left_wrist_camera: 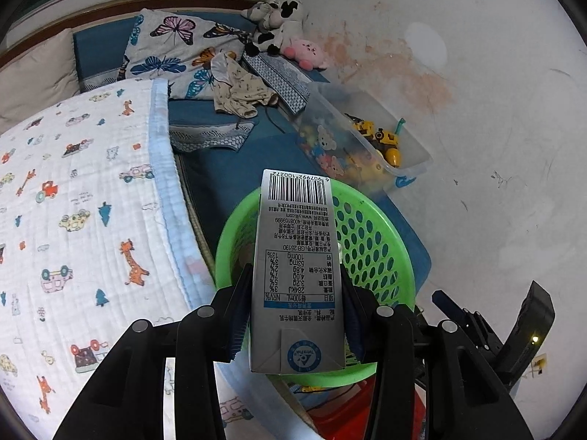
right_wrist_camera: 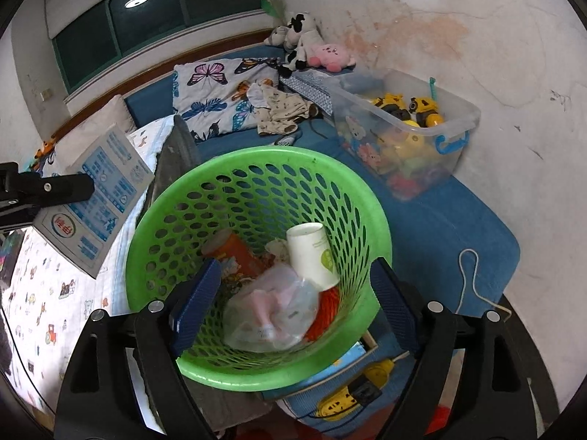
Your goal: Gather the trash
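Observation:
My left gripper (left_wrist_camera: 297, 304) is shut on a grey-white milk carton (left_wrist_camera: 297, 275), which it holds upright by its sides above the near-left rim of a green perforated basket (left_wrist_camera: 370, 234). In the right wrist view the carton (right_wrist_camera: 99, 198) hangs at the left, outside the basket (right_wrist_camera: 256, 154). My right gripper (right_wrist_camera: 293, 293) stands open over the basket's near side with nothing pinched between its blue pads (right_wrist_camera: 198, 304). Inside the basket lie a white paper cup (right_wrist_camera: 312, 256), a crumpled clear plastic bag (right_wrist_camera: 275, 311) and an orange packet (right_wrist_camera: 238, 256).
The basket stands on a blue mattress by a stained white wall. A clear toy box (right_wrist_camera: 414, 132) sits behind it, with a butterfly pillow (right_wrist_camera: 220, 88) and plush toys (right_wrist_camera: 304, 40) further back. A printed quilt (left_wrist_camera: 84, 220) covers the left. A white cord (right_wrist_camera: 469, 282) lies at the right.

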Tool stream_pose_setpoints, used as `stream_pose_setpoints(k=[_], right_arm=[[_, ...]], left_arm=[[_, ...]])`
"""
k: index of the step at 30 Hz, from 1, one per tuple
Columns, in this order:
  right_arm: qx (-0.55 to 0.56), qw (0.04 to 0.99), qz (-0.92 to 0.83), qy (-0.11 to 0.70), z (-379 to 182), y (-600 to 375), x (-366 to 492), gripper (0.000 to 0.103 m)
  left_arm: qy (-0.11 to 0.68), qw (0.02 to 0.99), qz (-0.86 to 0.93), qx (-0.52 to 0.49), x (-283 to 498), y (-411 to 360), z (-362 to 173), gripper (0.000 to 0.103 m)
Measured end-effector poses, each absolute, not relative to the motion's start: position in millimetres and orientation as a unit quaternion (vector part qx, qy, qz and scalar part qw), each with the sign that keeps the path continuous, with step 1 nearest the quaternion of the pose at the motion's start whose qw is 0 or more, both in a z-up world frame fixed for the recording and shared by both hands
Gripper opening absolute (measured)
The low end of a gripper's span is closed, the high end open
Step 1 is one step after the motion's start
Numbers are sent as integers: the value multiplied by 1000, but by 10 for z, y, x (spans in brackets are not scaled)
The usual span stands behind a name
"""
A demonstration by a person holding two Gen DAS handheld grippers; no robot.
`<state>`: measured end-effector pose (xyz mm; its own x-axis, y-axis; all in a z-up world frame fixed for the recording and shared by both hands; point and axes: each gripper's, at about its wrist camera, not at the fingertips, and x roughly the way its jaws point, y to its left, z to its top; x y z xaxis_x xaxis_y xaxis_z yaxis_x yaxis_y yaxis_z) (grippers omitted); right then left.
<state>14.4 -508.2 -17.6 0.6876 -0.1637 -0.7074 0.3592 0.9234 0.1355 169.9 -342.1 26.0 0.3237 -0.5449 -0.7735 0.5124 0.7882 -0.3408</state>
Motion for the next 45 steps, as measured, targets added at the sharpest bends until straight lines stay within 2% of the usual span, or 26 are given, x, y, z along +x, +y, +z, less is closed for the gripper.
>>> stream_pose_setpoints(k=[18,24,30,32,45], right_arm=[[132,916,-135,354,-72,-5026,-13,84],[125,919,-131,351,-35,-4946,-23,84],[126,922,-121,345,23,-4828,-50,84],[123,924,-116,343,53,-4762,-59,84],[103,936,-74,327,275,-4272,-30,87]], left_arm=[[503,790,-350,-2,1698,-3693,26,43],[496,791,-357,2,1684,-3680,44,59],[474,804,-358,2,1604,-3505,178,65],[464,812,-354,4,1582,-3420,225,73],[401,870,-287,-5,1490,-2578,483,86]])
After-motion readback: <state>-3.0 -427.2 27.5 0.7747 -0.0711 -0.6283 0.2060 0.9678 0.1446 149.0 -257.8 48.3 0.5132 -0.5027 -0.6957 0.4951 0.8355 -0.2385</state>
